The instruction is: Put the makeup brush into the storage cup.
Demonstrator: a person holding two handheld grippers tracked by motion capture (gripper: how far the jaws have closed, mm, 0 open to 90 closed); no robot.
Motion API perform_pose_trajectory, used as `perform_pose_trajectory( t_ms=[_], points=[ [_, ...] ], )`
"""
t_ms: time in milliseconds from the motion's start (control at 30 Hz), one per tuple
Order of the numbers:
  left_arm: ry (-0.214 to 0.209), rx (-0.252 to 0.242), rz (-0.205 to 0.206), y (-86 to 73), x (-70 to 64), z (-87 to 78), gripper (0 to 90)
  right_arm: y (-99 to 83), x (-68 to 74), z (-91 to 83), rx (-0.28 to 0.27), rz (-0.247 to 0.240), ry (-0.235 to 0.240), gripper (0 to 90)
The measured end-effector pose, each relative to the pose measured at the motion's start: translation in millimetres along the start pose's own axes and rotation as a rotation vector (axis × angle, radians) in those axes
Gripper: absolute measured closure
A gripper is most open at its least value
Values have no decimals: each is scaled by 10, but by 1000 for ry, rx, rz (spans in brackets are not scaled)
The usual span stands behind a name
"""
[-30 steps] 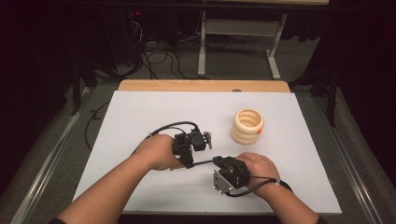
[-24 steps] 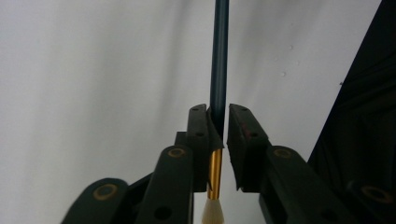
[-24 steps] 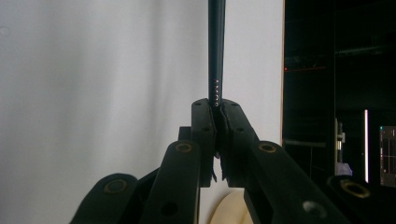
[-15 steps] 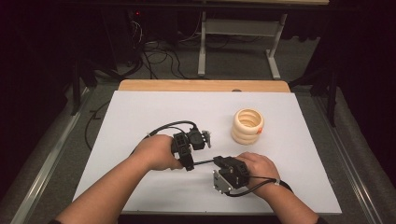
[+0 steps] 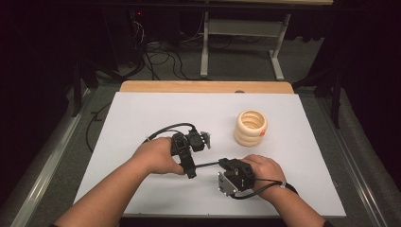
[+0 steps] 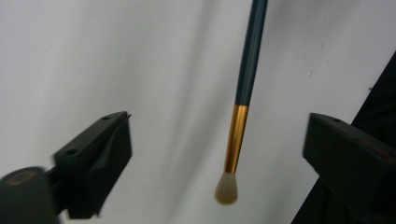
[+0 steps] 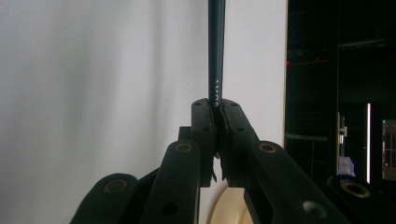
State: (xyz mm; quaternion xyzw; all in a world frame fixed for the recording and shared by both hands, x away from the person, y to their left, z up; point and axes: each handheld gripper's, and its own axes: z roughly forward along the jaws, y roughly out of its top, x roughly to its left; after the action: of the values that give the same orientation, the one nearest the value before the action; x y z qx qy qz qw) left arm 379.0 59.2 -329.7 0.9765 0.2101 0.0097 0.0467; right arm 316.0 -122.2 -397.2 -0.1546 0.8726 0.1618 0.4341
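A thin brush with a dark teal handle (image 7: pixel 216 46), a gold ferrule (image 6: pixel 236 135) and pale bristles (image 6: pixel 226 189) is held level above the white table. My right gripper (image 7: pixel 217 109) is shut on the handle's end; in the high view that gripper (image 5: pixel 223 164) sits at the near middle of the table. My left gripper (image 6: pixel 219 128) is open, with one jaw on each side of the ferrule and not touching it. From above, the left gripper (image 5: pixel 190 169) is just left of the right one, with the handle (image 5: pixel 208 164) running between them.
A stack of cream rings (image 5: pixel 250 127) stands on the white table top (image 5: pixel 142 118) to the right of centre, beyond my right hand. A wooden strip (image 5: pixel 203 86) edges the far side. Cables and a desk frame lie on the floor behind.
My left gripper has edged slightly nearer, down around the brush's tip. The right gripper and the rings have stayed put.
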Motion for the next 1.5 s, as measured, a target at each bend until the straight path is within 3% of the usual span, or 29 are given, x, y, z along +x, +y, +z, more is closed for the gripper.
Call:
perform_pose_trajectory(
  t_ms=[133,167,367,400,467,533,567,600,867,1267,1400,1500],
  points=[
    [-8,-8,-20,-47,32,23,5,-36,47,-19,24,41,11,877],
    [-9,-10,-19,-61,40,31,5,-55,14,-3,0,-14,1,877],
    [-7,-17,-45,-182,114,84,5,-118,35,-22,9,10,0,876],
    [-6,-19,-50,-207,128,93,5,-125,51,-35,23,32,3,877],
    [-6,-21,-66,-257,155,107,5,-152,36,-38,22,-5,0,877],
    [-9,-30,-80,-317,184,128,6,-177,42,-45,29,-5,4,877],
    [-7,-29,-84,-337,193,137,6,-191,60,-51,34,18,7,877],
    [-5,-32,-93,-371,206,157,6,-203,50,-51,33,-3,6,877],
    [1,-65,-139,-541,275,290,6,-273,89,-59,55,20,11,876],
    [-4,-79,-161,-683,315,448,7,-311,172,-9,65,44,15,876],
    [-2,-104,-170,-717,325,479,8,-329,196,15,67,58,16,876],
    [15,-166,-200,-757,342,489,8,-354,221,29,71,94,5,876]
  ],
)
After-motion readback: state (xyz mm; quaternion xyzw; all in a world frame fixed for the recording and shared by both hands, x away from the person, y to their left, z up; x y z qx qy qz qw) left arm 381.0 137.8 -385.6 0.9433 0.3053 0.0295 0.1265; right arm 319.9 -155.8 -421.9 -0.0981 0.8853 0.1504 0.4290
